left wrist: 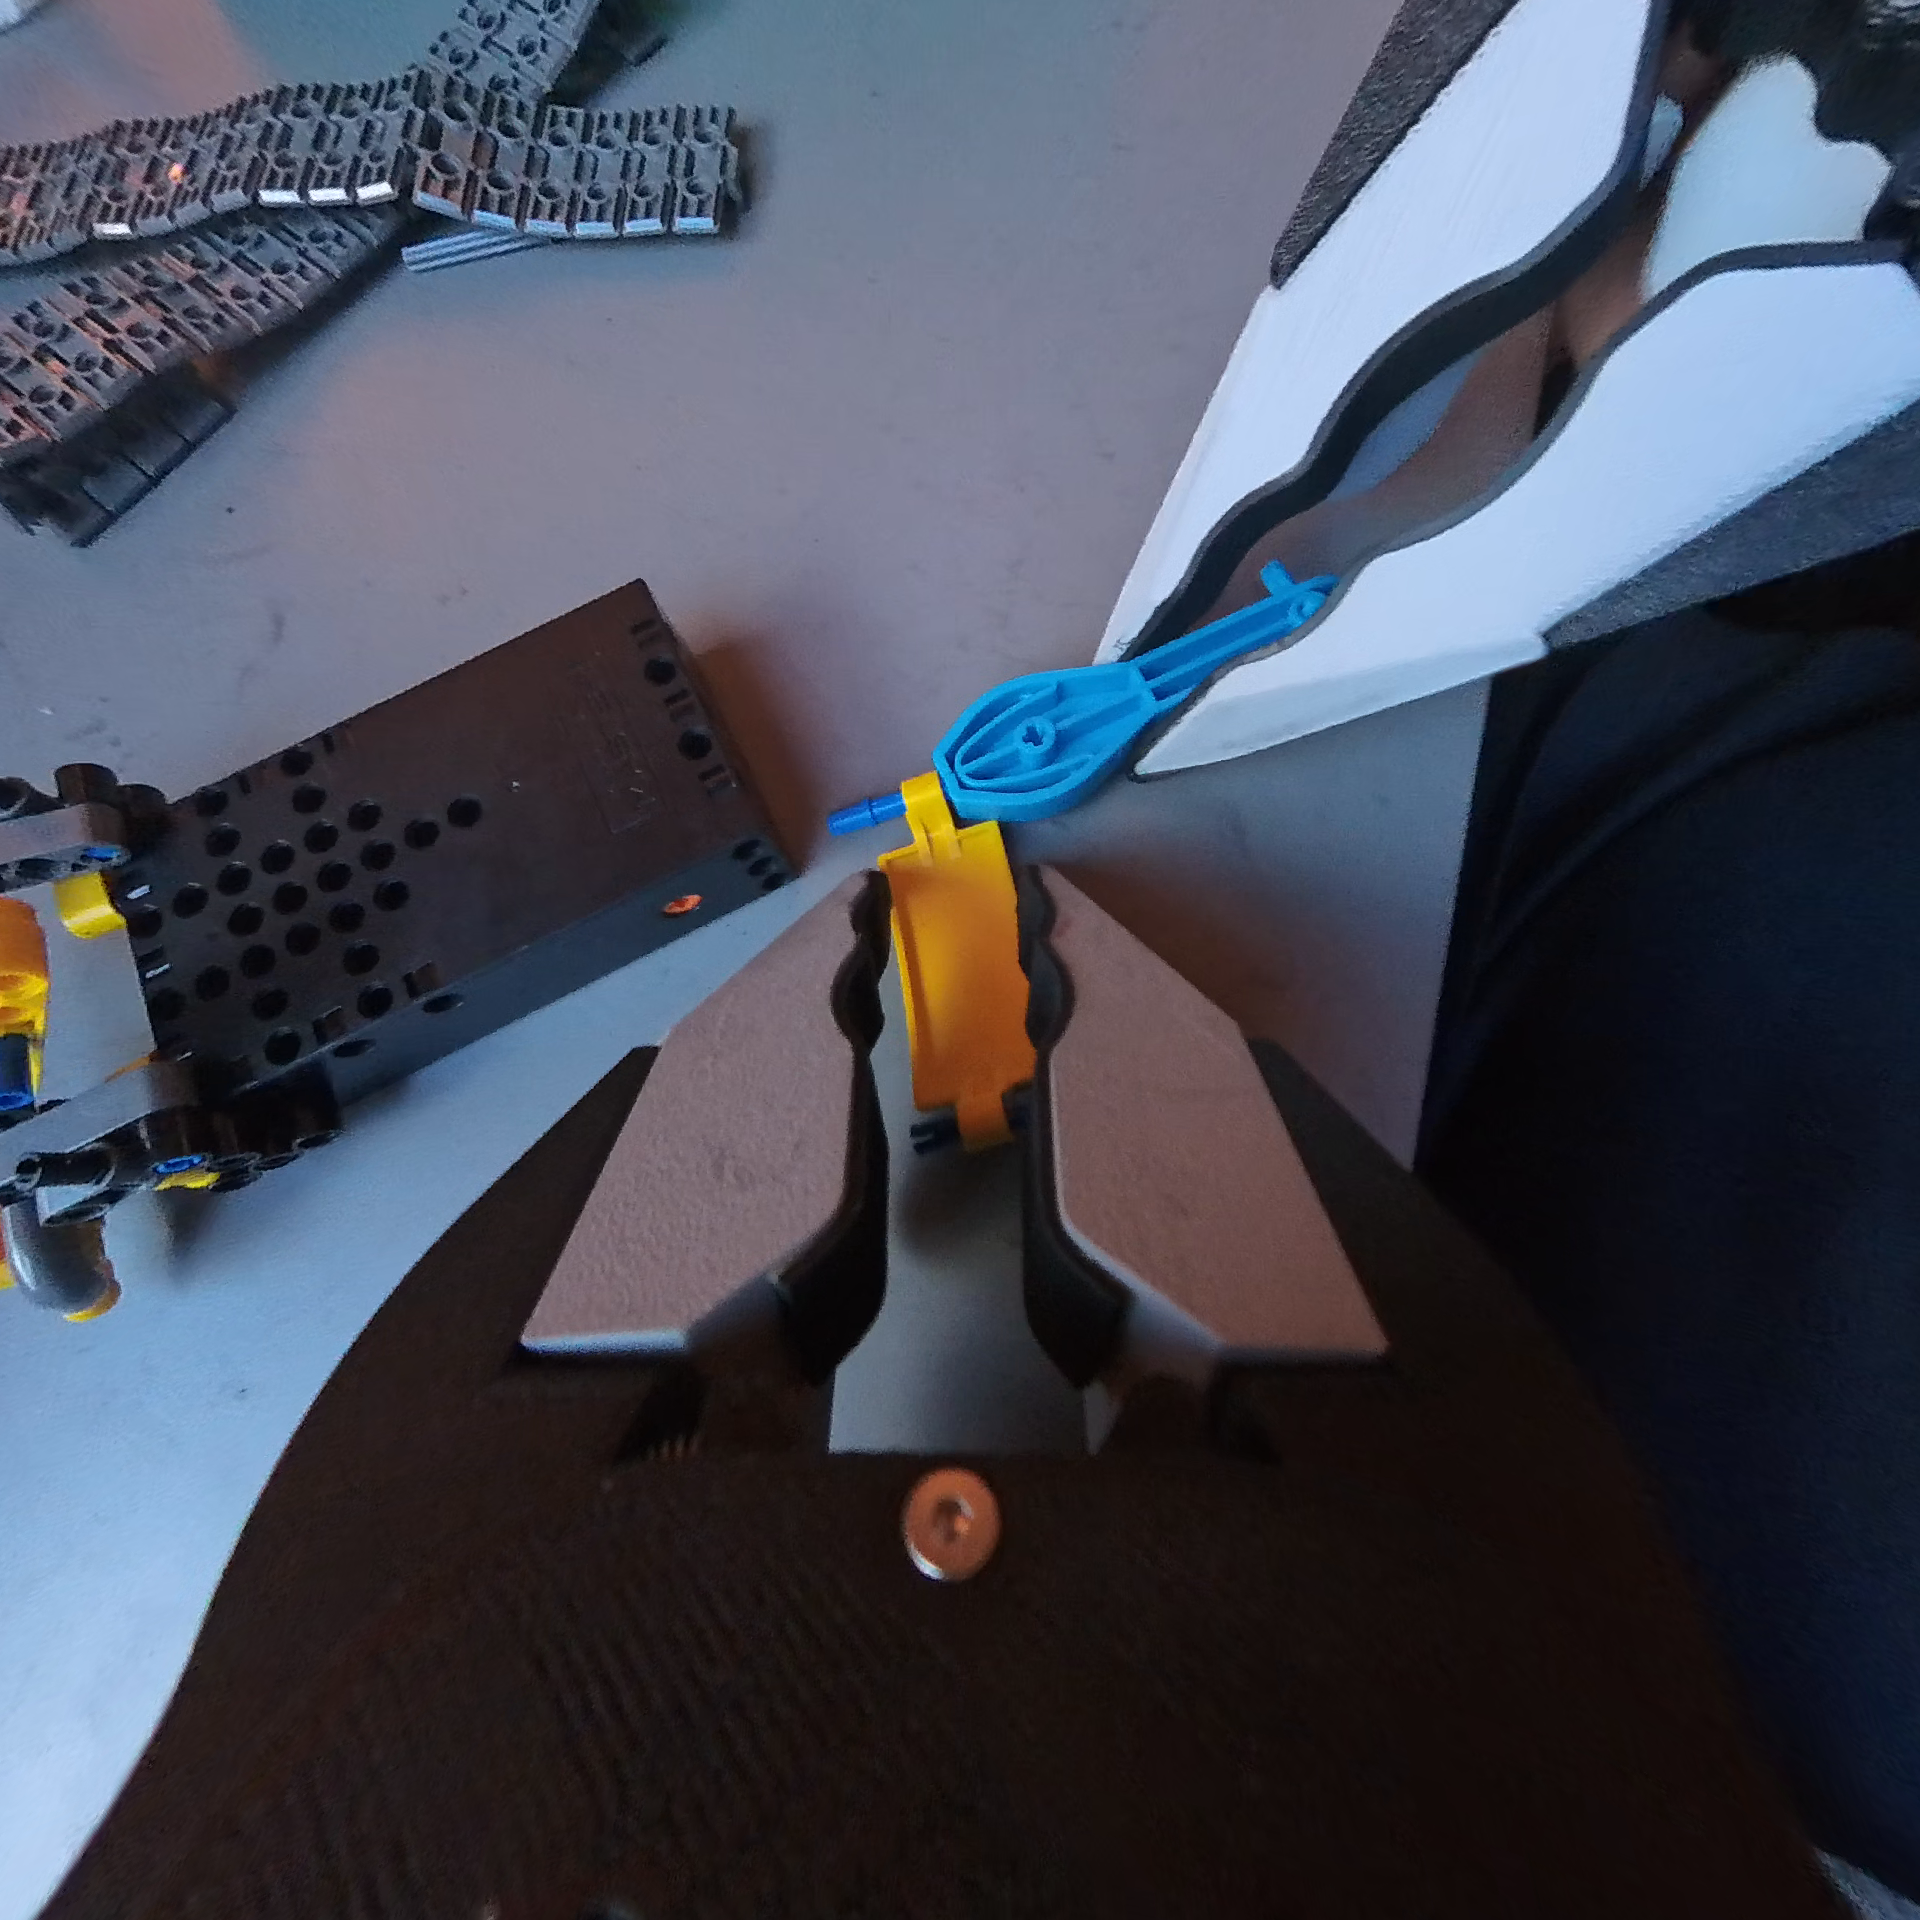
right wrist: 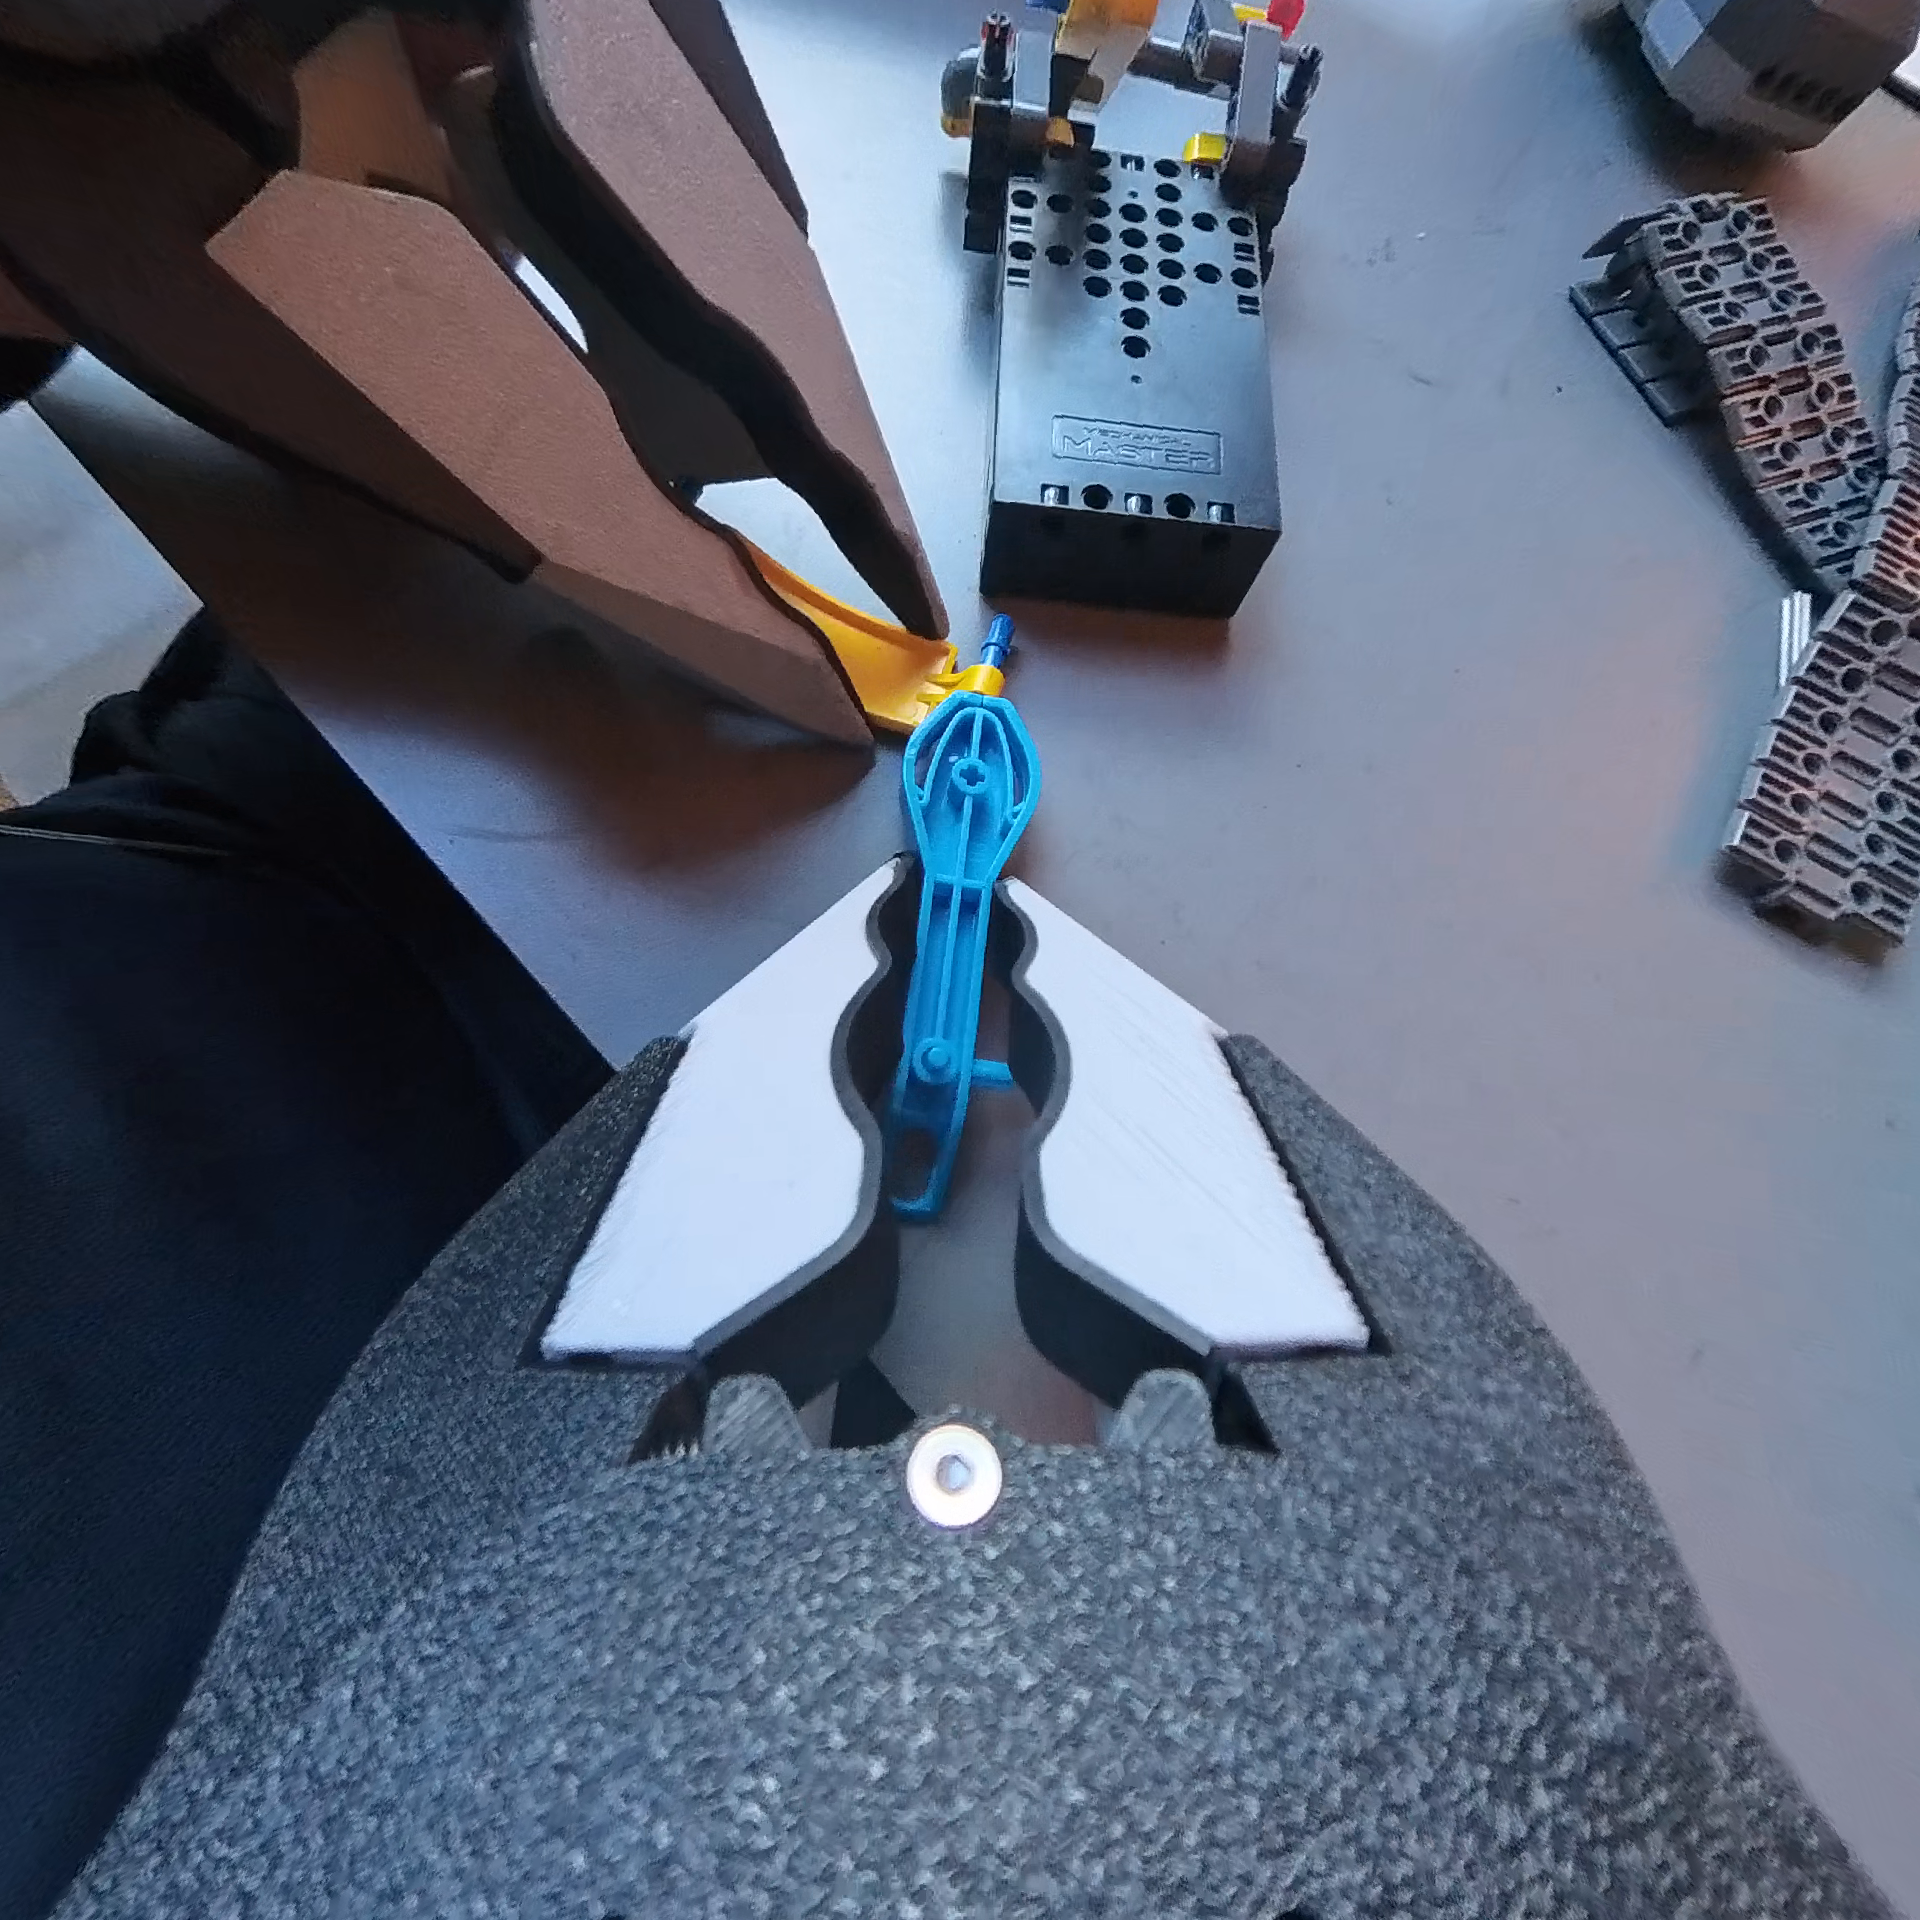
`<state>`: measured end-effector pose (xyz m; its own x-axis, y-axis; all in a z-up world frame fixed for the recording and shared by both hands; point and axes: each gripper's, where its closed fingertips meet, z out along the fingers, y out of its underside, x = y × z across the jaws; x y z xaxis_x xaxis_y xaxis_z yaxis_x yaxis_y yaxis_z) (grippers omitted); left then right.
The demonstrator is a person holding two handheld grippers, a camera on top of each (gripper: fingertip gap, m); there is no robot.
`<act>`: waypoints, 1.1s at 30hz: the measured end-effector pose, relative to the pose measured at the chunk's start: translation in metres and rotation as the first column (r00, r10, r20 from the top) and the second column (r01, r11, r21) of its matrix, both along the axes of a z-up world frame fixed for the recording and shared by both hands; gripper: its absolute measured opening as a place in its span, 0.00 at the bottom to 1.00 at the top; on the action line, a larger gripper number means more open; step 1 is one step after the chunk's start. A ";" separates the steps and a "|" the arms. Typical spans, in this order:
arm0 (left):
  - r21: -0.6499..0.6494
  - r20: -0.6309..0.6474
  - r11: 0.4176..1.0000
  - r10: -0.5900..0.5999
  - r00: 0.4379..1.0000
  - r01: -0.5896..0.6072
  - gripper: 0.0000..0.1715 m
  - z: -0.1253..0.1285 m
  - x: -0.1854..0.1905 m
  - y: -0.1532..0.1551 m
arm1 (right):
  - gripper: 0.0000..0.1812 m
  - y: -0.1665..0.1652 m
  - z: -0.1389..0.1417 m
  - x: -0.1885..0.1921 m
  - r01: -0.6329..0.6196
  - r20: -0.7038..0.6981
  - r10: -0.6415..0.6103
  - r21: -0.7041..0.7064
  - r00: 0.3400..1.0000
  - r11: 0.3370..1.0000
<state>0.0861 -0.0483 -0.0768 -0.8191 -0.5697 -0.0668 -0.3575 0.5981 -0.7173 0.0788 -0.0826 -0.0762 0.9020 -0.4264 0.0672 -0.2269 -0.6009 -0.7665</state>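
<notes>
My left gripper (left wrist: 951,894), with brown fingers, is shut on a curved yellow plastic panel (left wrist: 961,987). The panel's far end has a hinge loop with a small blue pin (left wrist: 862,816) through it. My right gripper (right wrist: 951,883), with white fingers, is shut on the handle of a blue plastic pin-removal tool (right wrist: 956,935). The tool's wide head (left wrist: 1039,753) touches the yellow hinge loop (right wrist: 982,681) at the pin (right wrist: 997,634). In the right wrist view the left gripper (right wrist: 894,675) comes in from the upper left, holding the yellow panel (right wrist: 831,634) above the grey table.
A black perforated block (left wrist: 416,883) with a partly built yellow and grey model (right wrist: 1132,73) at its far end lies on the grey table (right wrist: 1403,1039). Dark tread-link strips (left wrist: 364,177) lie beyond; they also show at the right (right wrist: 1808,675). A dark-clothed leg (right wrist: 208,1039) sits at the table edge. The left gripper's tips are roughly 4 cm from the right gripper's.
</notes>
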 end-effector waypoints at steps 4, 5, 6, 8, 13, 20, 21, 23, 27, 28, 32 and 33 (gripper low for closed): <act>0.002 0.001 1.000 -0.012 1.000 0.012 0.14 0.000 0.000 0.000 | 0.06 0.001 0.000 0.002 -0.015 0.006 0.015 0.005 1.000 1.000; 0.003 0.002 1.000 -0.014 1.000 0.014 0.14 0.000 0.001 0.000 | 0.06 0.002 0.000 0.003 -0.021 -0.003 0.021 0.010 1.000 1.000; 0.007 0.006 1.000 -0.015 1.000 0.015 0.14 0.000 0.002 0.001 | 0.06 0.002 0.000 0.003 -0.026 -0.020 0.026 0.019 0.999 0.999; 0.008 0.012 1.000 -0.012 1.000 0.012 0.13 0.000 0.002 0.001 | 0.06 0.001 0.000 0.002 -0.033 -0.051 0.035 0.035 0.998 0.999; -0.026 -0.027 1.000 0.016 1.000 -0.017 0.13 0.000 0.002 0.000 | 0.13 -0.005 0.001 -0.005 -0.085 -0.077 0.089 0.061 0.993 0.995; 0.007 0.028 1.000 -0.021 0.999 0.020 0.13 0.002 0.001 -0.005 | 0.20 -0.006 0.003 -0.009 -0.129 -0.173 0.143 0.095 0.974 0.987; 0.018 0.044 1.000 -0.016 0.999 0.015 0.13 0.002 0.001 -0.005 | 0.18 -0.004 0.002 -0.009 -0.129 -0.156 0.139 0.073 0.978 0.989; 0.039 0.077 0.999 0.005 0.997 -0.008 0.13 0.003 0.004 -0.005 | 0.15 0.000 0.000 -0.006 -0.113 -0.113 0.115 0.028 0.987 0.993; 0.033 0.062 0.998 0.048 0.997 -0.050 0.13 0.002 0.005 -0.005 | 0.11 0.000 -0.001 -0.002 -0.069 -0.062 0.066 -0.042 0.996 0.997; 0.026 0.050 0.998 0.058 0.997 -0.059 0.13 0.002 0.005 -0.005 | 0.07 -0.001 -0.001 -0.002 -0.063 -0.056 0.060 -0.049 0.997 0.997; 0.028 0.054 0.991 0.130 0.990 -0.131 0.13 0.001 0.016 0.006 | 0.07 -0.008 0.000 -0.008 -0.060 -0.013 0.060 -0.066 0.998 0.996; 0.019 0.041 0.993 0.120 0.992 -0.121 0.13 0.001 0.015 0.005 | 0.07 -0.013 0.000 -0.004 -0.051 0.012 0.052 -0.083 0.999 0.995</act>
<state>0.1012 -0.0438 -0.0754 -0.7412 -0.6621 -0.1107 -0.3995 0.5675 -0.7199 0.0744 -0.0958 -0.0757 0.9214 -0.3719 0.1130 -0.1838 -0.6729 -0.7166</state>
